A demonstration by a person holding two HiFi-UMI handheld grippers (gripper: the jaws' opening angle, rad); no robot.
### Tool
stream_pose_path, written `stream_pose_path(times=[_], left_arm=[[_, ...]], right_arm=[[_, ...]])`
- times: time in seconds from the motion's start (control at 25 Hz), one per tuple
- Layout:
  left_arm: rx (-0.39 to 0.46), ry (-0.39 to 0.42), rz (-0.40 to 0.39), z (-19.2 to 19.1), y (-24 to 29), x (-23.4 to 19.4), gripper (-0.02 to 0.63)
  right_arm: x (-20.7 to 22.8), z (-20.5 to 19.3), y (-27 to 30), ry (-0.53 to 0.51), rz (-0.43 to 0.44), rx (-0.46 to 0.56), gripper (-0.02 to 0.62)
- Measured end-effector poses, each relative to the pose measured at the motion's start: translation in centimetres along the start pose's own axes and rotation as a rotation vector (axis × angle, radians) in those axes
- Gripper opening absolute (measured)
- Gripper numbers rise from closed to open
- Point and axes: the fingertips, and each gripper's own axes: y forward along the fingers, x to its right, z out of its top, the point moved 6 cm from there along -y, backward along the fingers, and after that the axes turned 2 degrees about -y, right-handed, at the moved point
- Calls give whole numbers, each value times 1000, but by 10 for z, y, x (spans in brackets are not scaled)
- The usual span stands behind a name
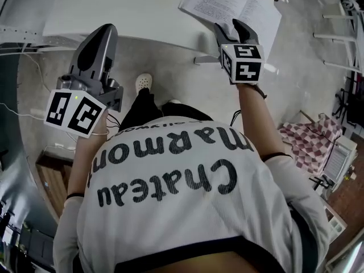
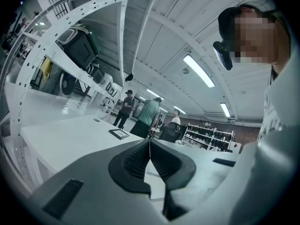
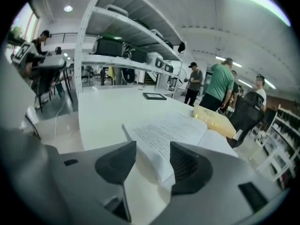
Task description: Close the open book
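— Where's the book?
— Open, pages up, at the near edge of the white worktop.
— Your right tongs?
— Spread wide at the book's near corner. A page edge shows between the jaws, but neither pad presses on it.
— And the left?
— My left tongs are closed on nothing, well apart from the book.

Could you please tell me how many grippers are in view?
2. The left gripper, shut, is by the near edge of the white table; the right gripper, open, is at the open book, a page corner between its jaws. None seems hidden.
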Motion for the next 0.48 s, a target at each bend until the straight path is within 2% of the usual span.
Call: stream_pose_path(times=[0.32, 0.48], left_arm=[[-3, -11, 6, -1, 7, -11, 25], [-2, -19, 11, -3, 8, -13, 25]], right_arm=[[-19, 8, 20, -412, 17, -76, 232], [-25, 6, 29, -551, 34, -104, 233]])
